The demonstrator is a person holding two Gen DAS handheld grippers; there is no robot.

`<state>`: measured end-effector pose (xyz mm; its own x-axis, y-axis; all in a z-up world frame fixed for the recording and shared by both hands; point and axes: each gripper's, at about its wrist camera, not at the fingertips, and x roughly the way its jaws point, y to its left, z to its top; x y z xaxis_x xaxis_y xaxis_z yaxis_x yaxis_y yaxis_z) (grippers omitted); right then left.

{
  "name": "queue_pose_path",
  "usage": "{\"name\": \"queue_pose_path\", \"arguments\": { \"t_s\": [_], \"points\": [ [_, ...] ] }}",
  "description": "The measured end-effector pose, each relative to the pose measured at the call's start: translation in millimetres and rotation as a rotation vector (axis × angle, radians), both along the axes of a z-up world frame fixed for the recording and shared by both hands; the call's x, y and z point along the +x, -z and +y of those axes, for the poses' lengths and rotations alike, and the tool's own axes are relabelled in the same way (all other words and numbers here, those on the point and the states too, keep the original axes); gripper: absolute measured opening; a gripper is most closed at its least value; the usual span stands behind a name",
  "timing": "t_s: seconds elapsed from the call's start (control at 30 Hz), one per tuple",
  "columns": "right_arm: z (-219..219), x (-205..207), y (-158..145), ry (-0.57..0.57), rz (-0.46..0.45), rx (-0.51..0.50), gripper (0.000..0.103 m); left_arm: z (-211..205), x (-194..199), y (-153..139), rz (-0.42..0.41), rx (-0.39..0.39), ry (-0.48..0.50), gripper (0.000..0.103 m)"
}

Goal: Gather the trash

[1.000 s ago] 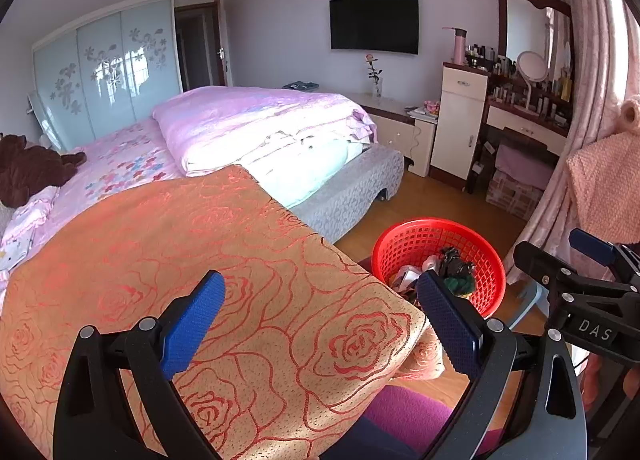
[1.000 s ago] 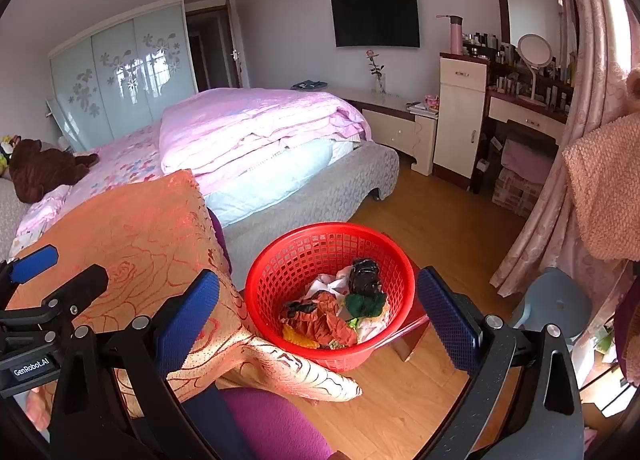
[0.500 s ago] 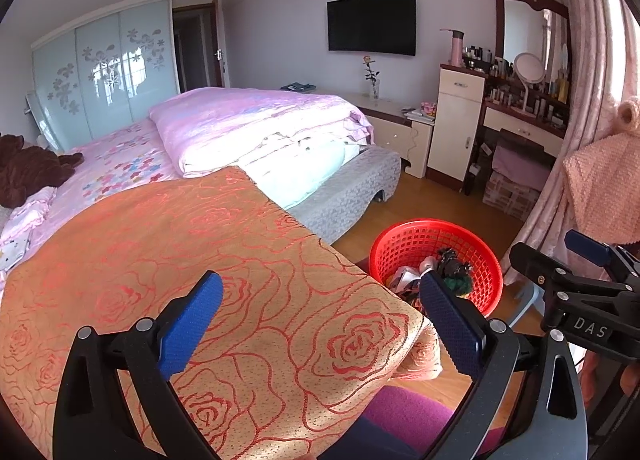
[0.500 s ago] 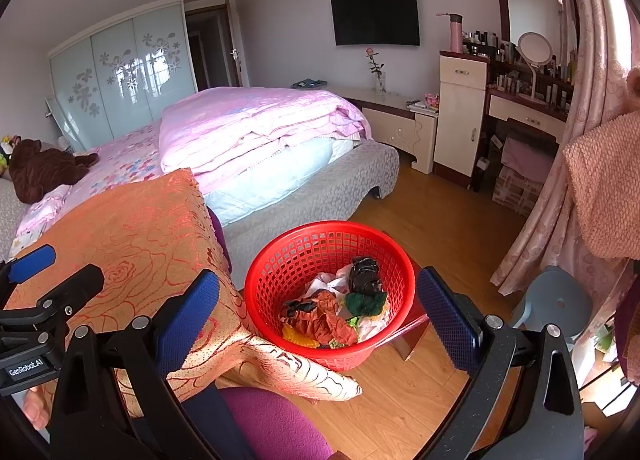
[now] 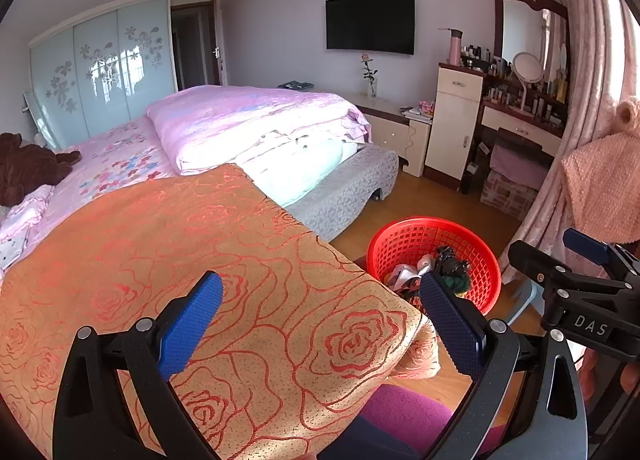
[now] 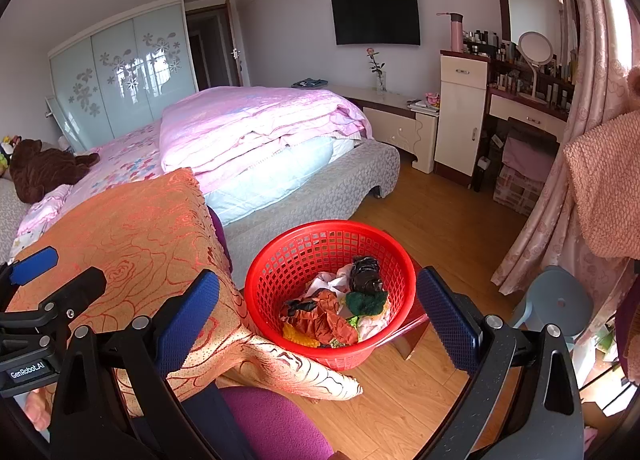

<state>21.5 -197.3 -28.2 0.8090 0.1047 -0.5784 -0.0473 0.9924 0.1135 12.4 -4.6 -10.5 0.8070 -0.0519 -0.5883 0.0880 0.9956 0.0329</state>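
Trash (image 6: 340, 312): crumpled orange, black, green, yellow and white scraps lying heaped in the bottom of a red basket (image 6: 280, 272). The basket, taken here as the landmark, stands on the wooden floor (image 6: 440, 216), with a low dark-red stool (image 6: 408, 334) showing under its near right rim. Beside the basket on its left hangs an orange rose-patterned cloth (image 6: 132, 228), one corner of which trails onto the floor just in front of the basket. Beyond the basket stands a bed (image 6: 320, 180) bearing a folded pink quilt (image 6: 256, 120). To the right of the basket, well apart from it, are a grey plastic stool (image 6: 556, 300) and a pink curtain (image 6: 560, 200).

Right gripper (image 6: 318, 314): fingers spread wide and holding nothing, framing the basket from the near side, above it and clear of its rim. Left gripper (image 5: 320, 316): fingers likewise spread wide and empty, held over the orange cloth to the left of the basket; its right finger (image 5: 448, 324) overlaps the basket's near rim in the left wrist view, where part of the trash (image 5: 448, 266) shows within the basket (image 5: 476, 236).
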Motion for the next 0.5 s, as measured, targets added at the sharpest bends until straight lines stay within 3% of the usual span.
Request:
{"name": "queue_pose_path", "arguments": {
  "t_s": [0.5],
  "points": [
    [4, -3, 11, 0.002, 0.02, 0.007, 0.096, 0, -5, 0, -0.033, 0.001, 0.012, 0.095]
  ]
}}
